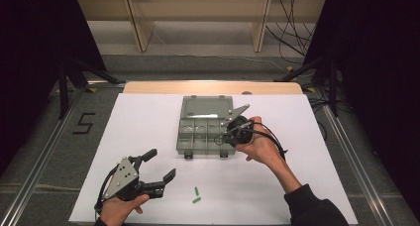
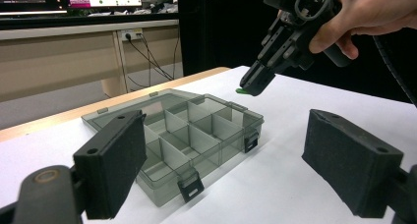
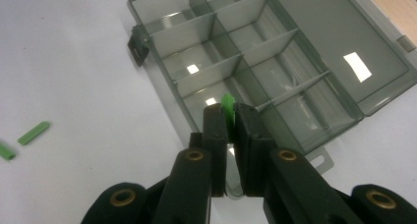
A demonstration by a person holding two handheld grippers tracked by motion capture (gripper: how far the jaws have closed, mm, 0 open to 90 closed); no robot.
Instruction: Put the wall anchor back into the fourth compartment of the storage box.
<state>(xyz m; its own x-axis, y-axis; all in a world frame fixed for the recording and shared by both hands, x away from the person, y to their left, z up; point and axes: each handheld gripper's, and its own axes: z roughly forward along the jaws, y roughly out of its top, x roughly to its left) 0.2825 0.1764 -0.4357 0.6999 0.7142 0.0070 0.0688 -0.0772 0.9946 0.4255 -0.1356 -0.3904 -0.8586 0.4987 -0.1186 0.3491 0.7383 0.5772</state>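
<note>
A grey see-through compartment box [image 1: 194,118] lies open on the white sheet, its lid folded back. My right gripper [image 1: 223,137] hovers over the box's front right compartments. In the right gripper view it [image 3: 230,111] is shut on a small green piece [image 3: 227,106] that sticks up between the pads. The left gripper view shows that same gripper [image 2: 254,84] above the box [image 2: 182,135], the green piece [image 2: 241,91] at its tip. My left gripper [image 1: 161,164] rests near the sheet's front left, jaws wide open and nothing between them [image 2: 233,160].
Two more small green pieces [image 1: 196,195] lie loose on the sheet near the front, between the hands, and show again at the left of the right gripper view [image 3: 33,133]. The sheet [image 1: 143,122] covers the table; dark stands and cables flank it.
</note>
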